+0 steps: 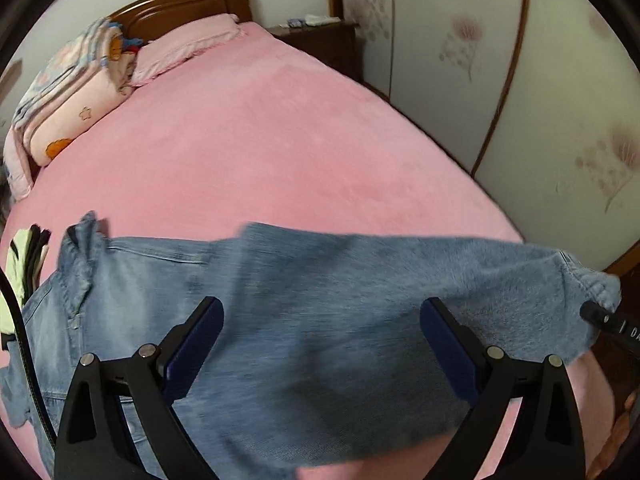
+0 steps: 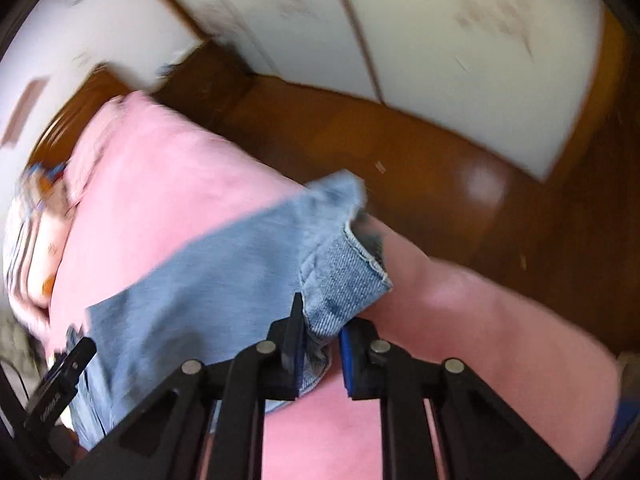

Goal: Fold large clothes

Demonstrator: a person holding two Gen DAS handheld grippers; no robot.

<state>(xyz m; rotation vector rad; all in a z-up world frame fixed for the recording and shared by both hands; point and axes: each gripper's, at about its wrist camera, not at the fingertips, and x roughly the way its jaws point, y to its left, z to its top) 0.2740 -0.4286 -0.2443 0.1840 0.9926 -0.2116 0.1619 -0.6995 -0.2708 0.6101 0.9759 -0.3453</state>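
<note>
Garment: your jeans are faded light-blue denim with a darker, shadowed patch in the middle.
Place: they lie across the near part of the pink bed, under both of your grippers.
Long axis: in your left wrist view the denim runs left to right across the bed; the end with a seam line and a raised flap is at the left, and the hemmed leg end is at the right, near the bed's edge.
Hem: in your right wrist view the cuff is turned up, showing stitched, slightly frayed edges.
Texture: woven twill with a fine diagonal grain; the bed cover looks soft and fleecy.
Left gripper: your jaws stand wide apart just above the denim, gripping nothing.
Right gripper: your jaws are narrow and a fold of denim near the hem sits between them.
Background: folded patterned quilts sit by the wooden headboard; the right wrist view is blurred.
</note>
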